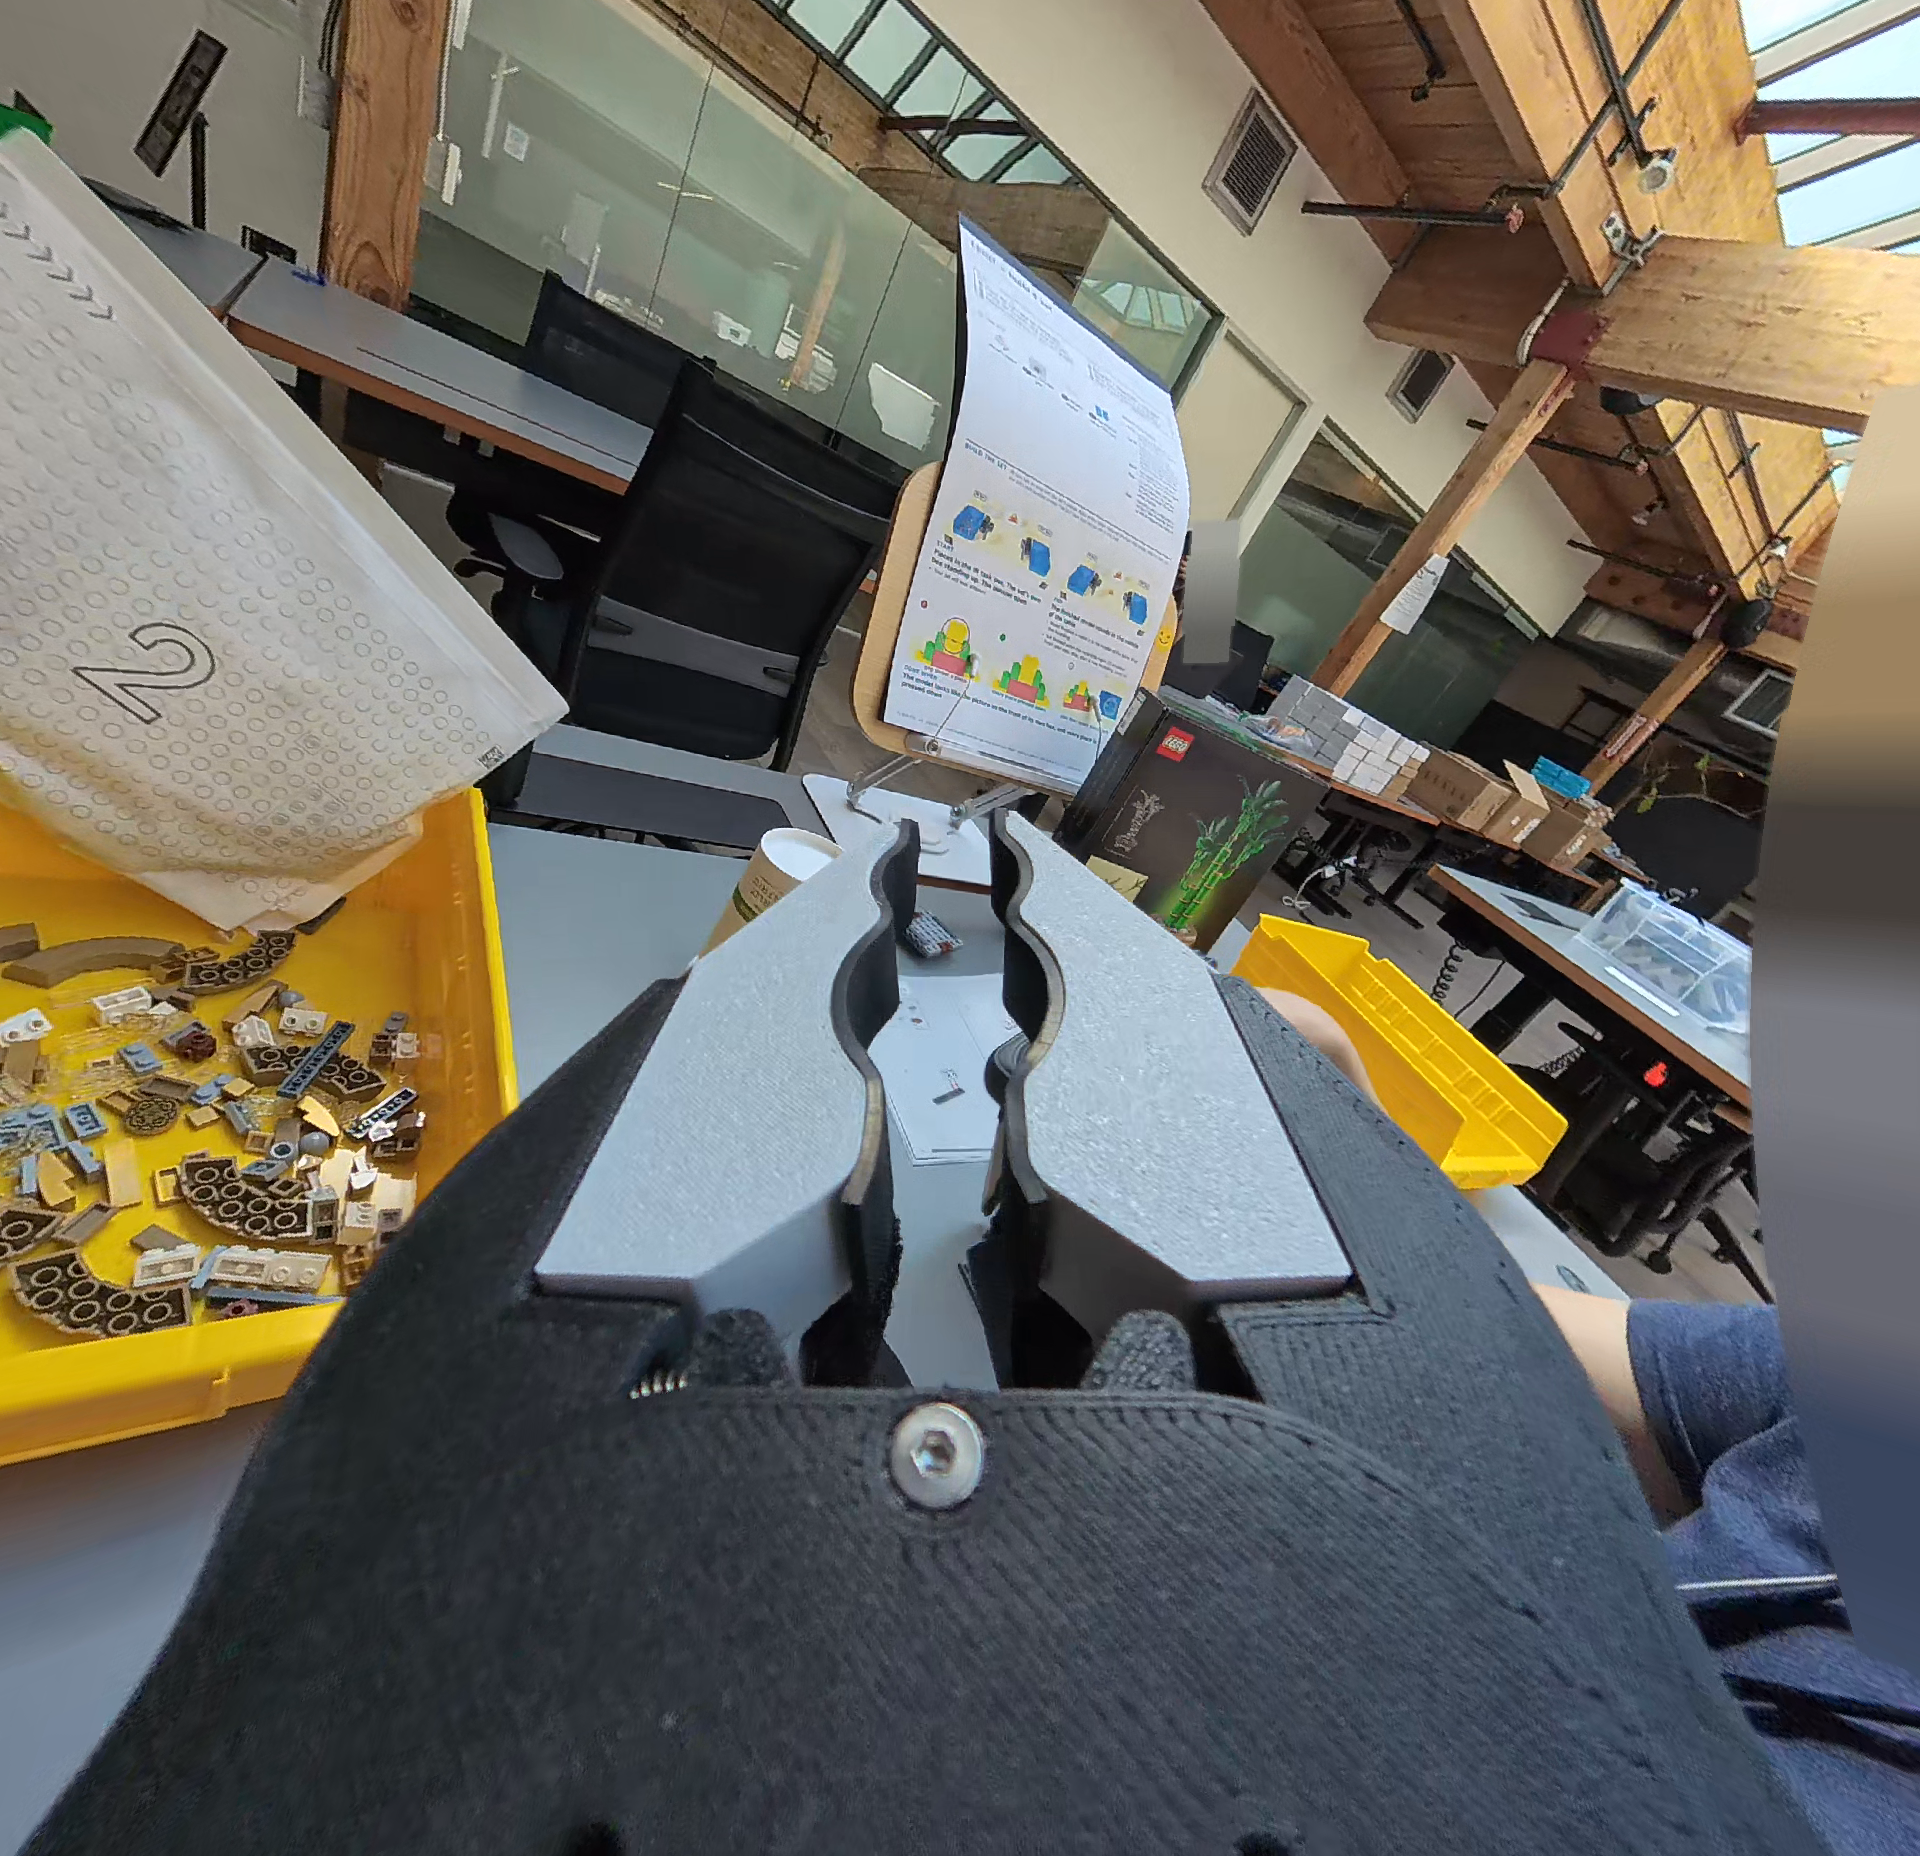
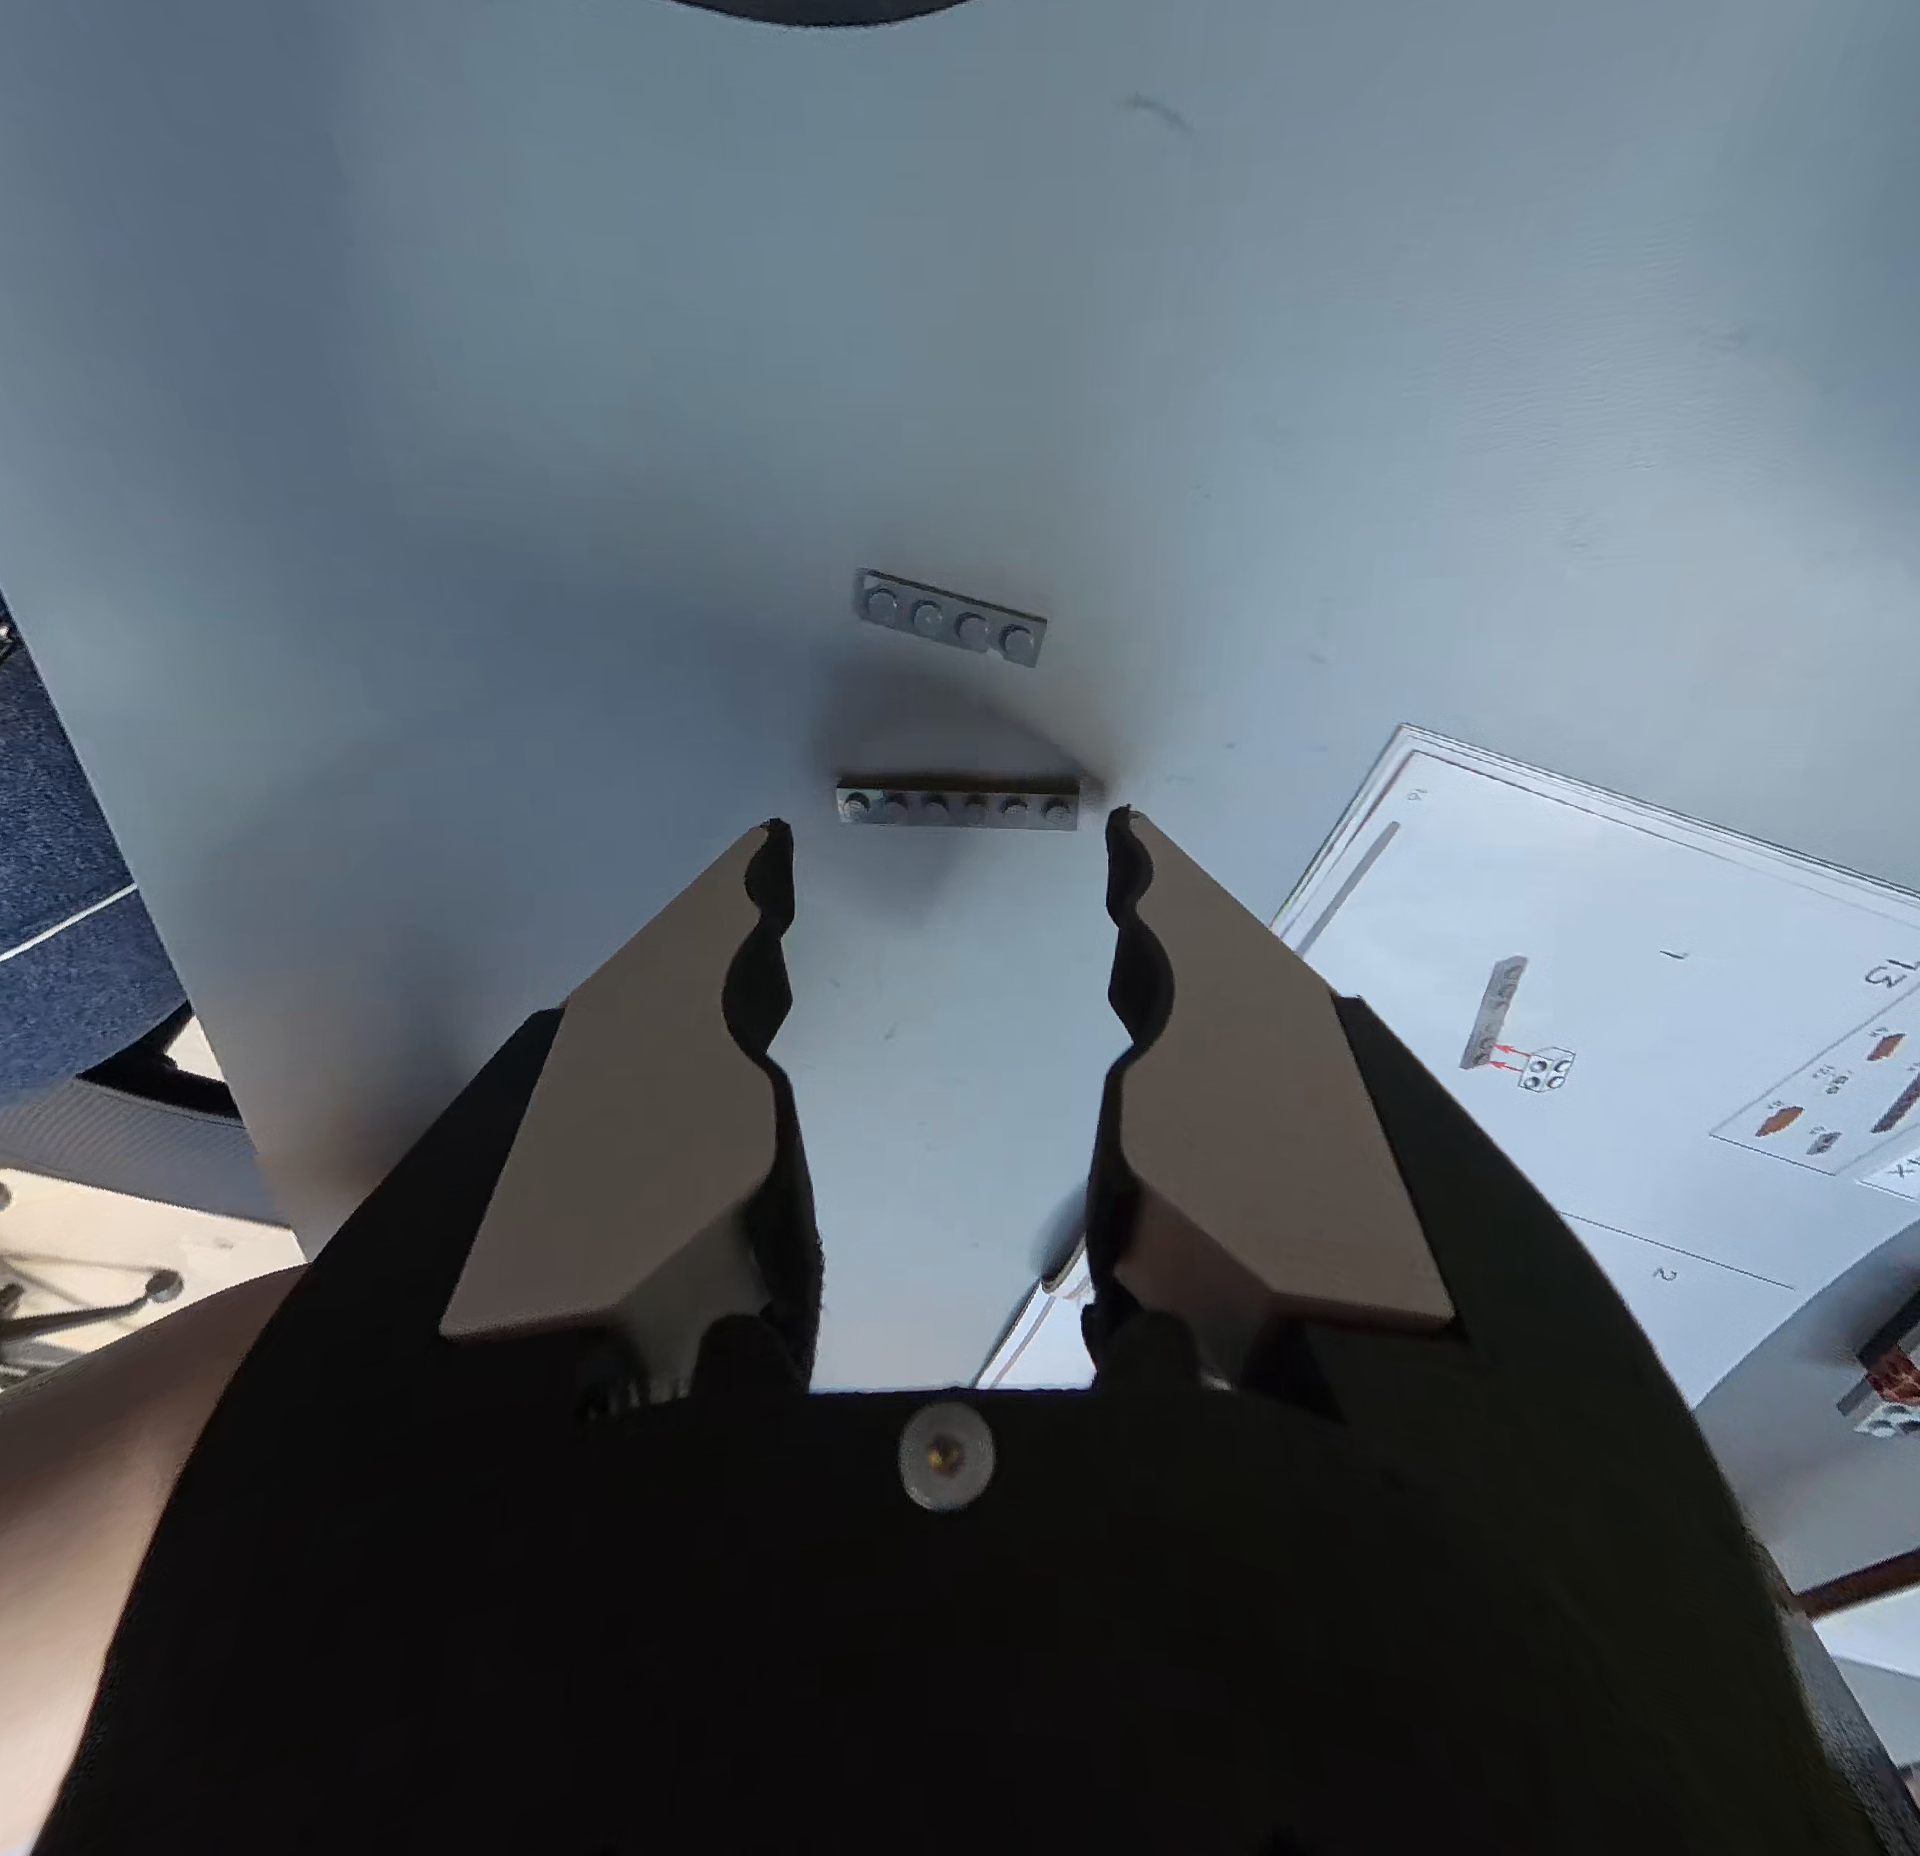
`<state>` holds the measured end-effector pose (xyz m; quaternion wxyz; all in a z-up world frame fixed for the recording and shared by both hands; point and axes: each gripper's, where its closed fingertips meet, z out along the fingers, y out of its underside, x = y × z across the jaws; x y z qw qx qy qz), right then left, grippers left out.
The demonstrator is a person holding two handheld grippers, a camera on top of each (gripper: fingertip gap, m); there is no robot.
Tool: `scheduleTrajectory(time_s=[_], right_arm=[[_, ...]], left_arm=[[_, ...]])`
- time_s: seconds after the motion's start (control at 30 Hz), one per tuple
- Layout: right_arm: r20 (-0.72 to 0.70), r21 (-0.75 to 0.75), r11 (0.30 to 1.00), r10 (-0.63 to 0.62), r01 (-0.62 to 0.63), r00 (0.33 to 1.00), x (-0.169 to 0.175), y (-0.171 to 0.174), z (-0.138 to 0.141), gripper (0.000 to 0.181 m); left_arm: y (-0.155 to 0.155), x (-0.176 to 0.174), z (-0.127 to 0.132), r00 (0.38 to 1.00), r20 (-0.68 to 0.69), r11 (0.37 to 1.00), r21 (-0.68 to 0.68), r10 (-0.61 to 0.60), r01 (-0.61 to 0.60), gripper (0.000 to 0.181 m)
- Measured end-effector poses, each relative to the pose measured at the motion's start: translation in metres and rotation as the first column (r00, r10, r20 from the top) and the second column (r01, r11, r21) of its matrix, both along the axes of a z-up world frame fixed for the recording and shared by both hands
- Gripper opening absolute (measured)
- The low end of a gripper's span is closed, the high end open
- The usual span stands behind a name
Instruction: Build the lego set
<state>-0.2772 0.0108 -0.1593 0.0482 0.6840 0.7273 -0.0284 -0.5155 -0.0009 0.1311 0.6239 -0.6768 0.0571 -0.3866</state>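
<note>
Jaws of the right gripper (image 2: 943, 819) stand wide apart and empty, tips hanging just short of the six-stud grey plate (image 2: 957, 807) at 12 o'clock on the pale table (image 2: 520, 404). Farther out, also at 12, lies the four-stud grey plate (image 2: 950, 618), near but apart from the first. Such a thin, flat plate (little edge to catch) may skid away or tip up if the tips land unevenly, and a push forward could knock it into the other plate. At 3 o'clock the instruction booklet (image 2: 1621, 933) lies open. The left gripper (image 1: 951, 835) holds nothing, its jaws narrowly parted; the yellow tray of loose pieces (image 1: 457, 975) sits at its 9 o'clock.
</note>
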Motion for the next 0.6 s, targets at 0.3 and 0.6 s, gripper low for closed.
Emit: scheduleTrajectory(time_s=[0.3, 0.6], right_arm=[[-0.773, 0.209, 0.896, -0.093, 0.391, 0.627, 0.035, 0.096, 0.181, 0.068], [-0.963, 0.271, 0.659, 0.179, 0.702, 0.204, 0.117, 0.129, 0.294, 0.107]], left_arm=[[0.011, -0.023, 0.000, 0.987, -0.093, 0.991, 0.050, 0.131, -0.126, 0.027], [0.055, -0.034, -0.039, 0.906, -0.367, 0.978, 0.077, 0.211, -0.196, 0.041]])
